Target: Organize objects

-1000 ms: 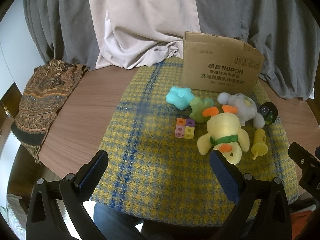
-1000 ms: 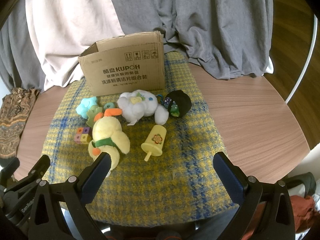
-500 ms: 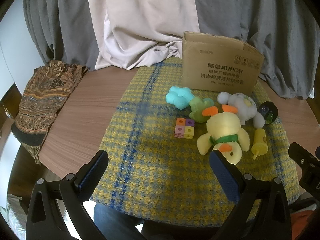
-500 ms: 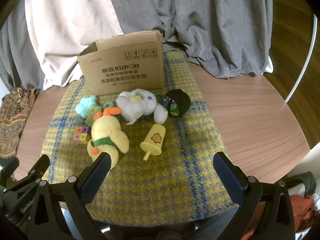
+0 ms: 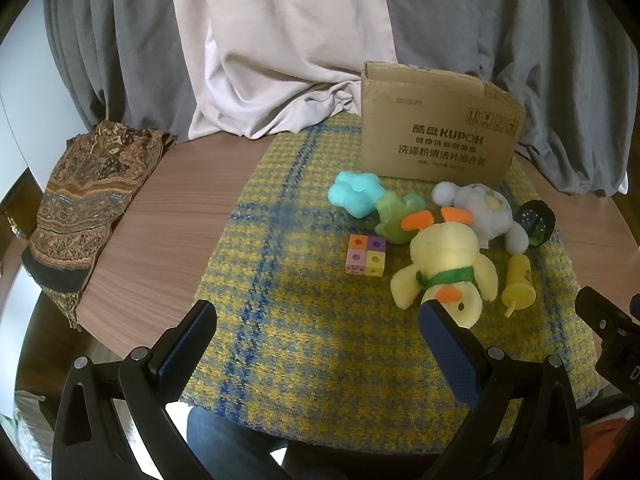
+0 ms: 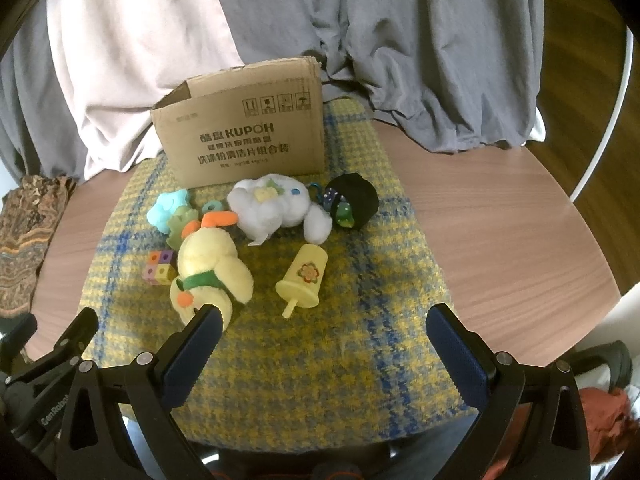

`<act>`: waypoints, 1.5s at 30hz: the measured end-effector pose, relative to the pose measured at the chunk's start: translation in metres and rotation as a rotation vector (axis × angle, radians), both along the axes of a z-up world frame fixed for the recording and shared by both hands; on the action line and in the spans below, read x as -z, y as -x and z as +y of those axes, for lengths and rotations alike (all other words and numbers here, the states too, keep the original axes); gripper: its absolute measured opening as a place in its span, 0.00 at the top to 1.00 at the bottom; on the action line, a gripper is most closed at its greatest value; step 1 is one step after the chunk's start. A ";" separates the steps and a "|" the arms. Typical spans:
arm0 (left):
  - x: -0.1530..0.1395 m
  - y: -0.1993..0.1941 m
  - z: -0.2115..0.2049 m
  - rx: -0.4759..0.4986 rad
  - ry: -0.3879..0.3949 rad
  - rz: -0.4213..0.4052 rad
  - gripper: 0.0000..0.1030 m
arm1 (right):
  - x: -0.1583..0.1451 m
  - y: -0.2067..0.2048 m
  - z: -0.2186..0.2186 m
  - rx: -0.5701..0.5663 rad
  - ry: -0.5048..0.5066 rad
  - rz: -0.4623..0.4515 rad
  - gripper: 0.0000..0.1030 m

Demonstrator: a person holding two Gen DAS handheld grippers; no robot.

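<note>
While both tools hang low over the near edge of the round wooden table (image 6: 500, 240), neither holds anything: the left gripper (image 5: 316, 340) has its blue-padded jaws spread wide, and the right gripper (image 6: 320, 344) is parted just as far. Ahead of them, on the yellow-and-blue checked cloth (image 5: 304, 320), the toys lie in a loose cluster before the cardboard box (image 6: 244, 136), which stands upright at the far end of the cloth. Closest to the tools is the yellow plush duck (image 6: 210, 268), its head just beyond the right gripper's left finger (image 6: 192, 354). Beside the duck lies the yellow popsicle toy (image 6: 304, 278), stick end toward the tool. On the duck's other side sits a block of coloured cubes (image 5: 366, 255), with a teal plush (image 5: 354, 192) and a green plush (image 5: 394, 216) behind it. Farther back rests the white plush (image 6: 272, 204), touching what may be a black pouch (image 6: 356, 200). A patterned brown fabric (image 5: 86, 208) drapes over the table's left edge.
</note>
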State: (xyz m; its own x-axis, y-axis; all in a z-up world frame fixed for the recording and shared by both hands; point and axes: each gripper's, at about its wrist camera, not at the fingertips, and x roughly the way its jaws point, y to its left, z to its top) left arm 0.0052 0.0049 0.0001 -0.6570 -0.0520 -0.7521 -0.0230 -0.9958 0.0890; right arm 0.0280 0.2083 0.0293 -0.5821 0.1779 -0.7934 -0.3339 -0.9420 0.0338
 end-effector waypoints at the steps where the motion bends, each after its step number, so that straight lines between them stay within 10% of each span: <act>1: 0.000 0.000 0.000 0.001 0.000 0.002 0.00 | 0.000 0.000 0.000 0.003 -0.001 0.001 0.01; 45: 0.060 0.034 0.088 0.190 0.003 -0.071 0.00 | 0.030 -0.005 0.050 0.077 -0.070 -0.031 0.01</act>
